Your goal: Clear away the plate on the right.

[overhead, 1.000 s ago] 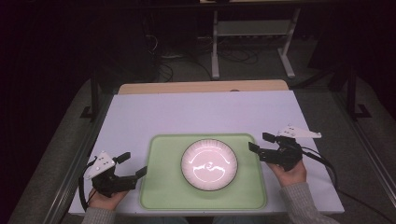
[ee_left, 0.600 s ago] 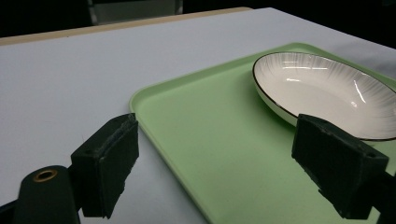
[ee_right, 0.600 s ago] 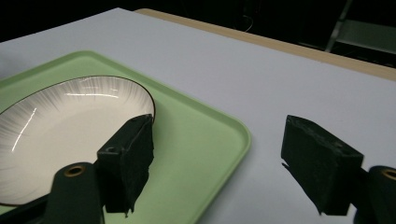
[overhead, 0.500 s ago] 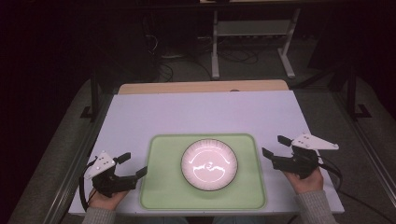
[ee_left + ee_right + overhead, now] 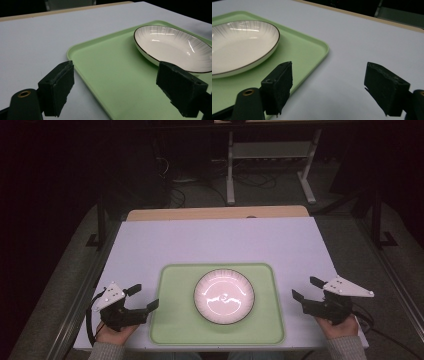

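Note:
A white ribbed plate with a dark rim sits in the middle of a light green tray at the table's near side. My left gripper rests just off the tray's left edge, open, with one jaw over the tray and the plate ahead to the right. My right gripper stands on the white table right of the tray, open. Its jaws have just been opening a little wider, with nothing between them. In the right gripper view the tray's corner and the plate lie to the left.
The white table has a wooden strip along its far edge. Beyond it, on the dark floor, stand a metal frame and some cables. Black rails run down both sides of the table.
My right gripper has drawn back from the tray's right edge, moving right and toward the person. The left gripper, tray and plate have kept still.

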